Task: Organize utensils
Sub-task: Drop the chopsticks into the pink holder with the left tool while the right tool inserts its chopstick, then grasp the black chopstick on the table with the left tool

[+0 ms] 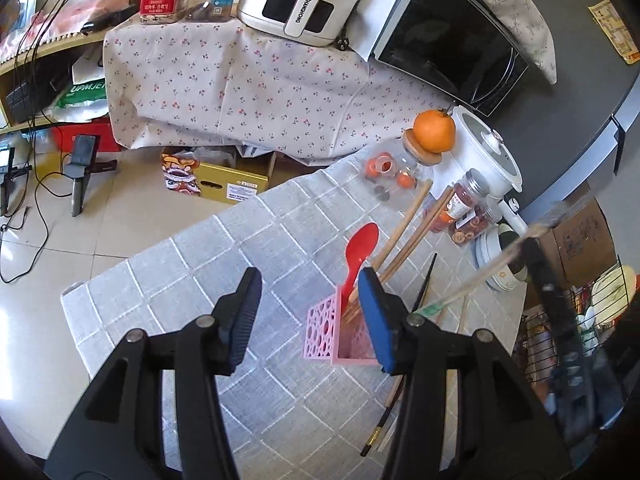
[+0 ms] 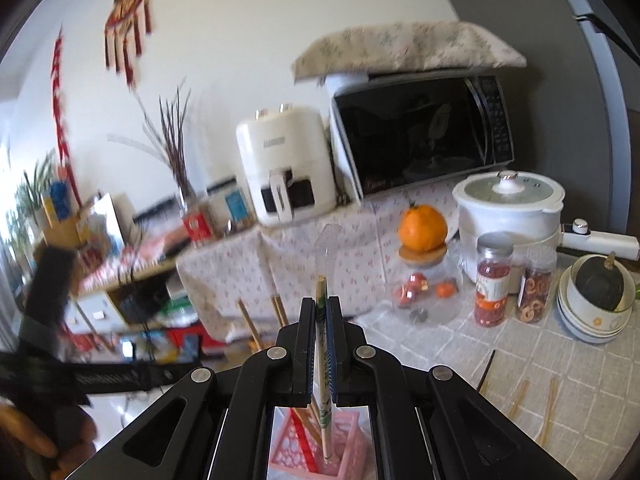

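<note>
Right gripper (image 2: 321, 344) clamps a chopstick (image 2: 320, 364) above the pink holder (image 2: 348, 458); left gripper (image 1: 310, 316) open. A tilted release could miss the holder.

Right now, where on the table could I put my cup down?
The grey checked tablecloth is bare left of the pink holder, out to the table's edge. The far right is crowded: glass jar, snack jars, white pot, bowls. Loose chopsticks lie on the right side.

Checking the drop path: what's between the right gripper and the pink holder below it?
Right wrist view: only the chopstick held by the right gripper, its tip reaching into the pink holder.
</note>
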A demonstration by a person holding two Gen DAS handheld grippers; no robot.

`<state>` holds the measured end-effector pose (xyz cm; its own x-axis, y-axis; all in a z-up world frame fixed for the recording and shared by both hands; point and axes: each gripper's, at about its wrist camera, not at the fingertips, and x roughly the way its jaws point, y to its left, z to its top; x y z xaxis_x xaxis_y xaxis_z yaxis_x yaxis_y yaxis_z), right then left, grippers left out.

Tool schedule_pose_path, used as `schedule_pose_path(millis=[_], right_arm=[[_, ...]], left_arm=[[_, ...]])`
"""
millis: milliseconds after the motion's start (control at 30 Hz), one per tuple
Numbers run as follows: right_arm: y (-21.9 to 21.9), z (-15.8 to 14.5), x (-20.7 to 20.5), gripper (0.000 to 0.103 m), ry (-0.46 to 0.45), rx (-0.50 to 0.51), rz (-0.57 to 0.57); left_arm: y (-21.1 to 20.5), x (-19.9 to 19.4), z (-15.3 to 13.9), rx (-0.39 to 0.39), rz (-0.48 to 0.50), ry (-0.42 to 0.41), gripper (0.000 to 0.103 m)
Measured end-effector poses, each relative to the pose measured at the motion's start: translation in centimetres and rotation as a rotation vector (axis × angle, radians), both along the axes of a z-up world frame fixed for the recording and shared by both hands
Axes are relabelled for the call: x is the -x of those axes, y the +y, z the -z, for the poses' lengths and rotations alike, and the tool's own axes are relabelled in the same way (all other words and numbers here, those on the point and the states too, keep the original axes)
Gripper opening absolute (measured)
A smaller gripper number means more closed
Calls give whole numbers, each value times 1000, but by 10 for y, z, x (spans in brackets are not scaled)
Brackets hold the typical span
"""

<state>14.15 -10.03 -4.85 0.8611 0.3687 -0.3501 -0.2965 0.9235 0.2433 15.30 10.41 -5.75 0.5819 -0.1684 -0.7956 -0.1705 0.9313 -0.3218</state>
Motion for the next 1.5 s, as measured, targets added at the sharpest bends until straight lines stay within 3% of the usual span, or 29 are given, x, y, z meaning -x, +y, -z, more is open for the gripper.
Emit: schedule_pose_path(millis=[200,267,333,400,667,867,1000,1167,1333,1500], right_arm=[[16,22,-13,7,94,95,-39],[20,28,-18,14,134,106,-64],[22,32,-20,33,163,121,-76],[19,29,-17,39,147,111,-75],[-27,-2,-12,43,125,16,3],[-86,-10,-15,43,214,-47,147],[-119,-4,-18,43,325,-51,213],[-145,17,-23,43,475,-13,275],[-171,40,-23,43,609,-54,319],[-198,41,-12,44,624,-153,356]], left_arm=[[-3,1,-2,0,13,6,52],[-5,0,-2,-1,14,9,52],[-4,1,-3,-1,9,5,52],[-6,3,-6,-8,5,-4,52],[-30,11,-19,-47,79,-75,52],[-75,22,-26,-130,229,-131,52],[-109,27,-11,-183,345,-96,52],[-154,22,24,-225,466,6,52],[-186,13,47,-278,508,69,50],[-218,-15,57,-288,504,121,50]])
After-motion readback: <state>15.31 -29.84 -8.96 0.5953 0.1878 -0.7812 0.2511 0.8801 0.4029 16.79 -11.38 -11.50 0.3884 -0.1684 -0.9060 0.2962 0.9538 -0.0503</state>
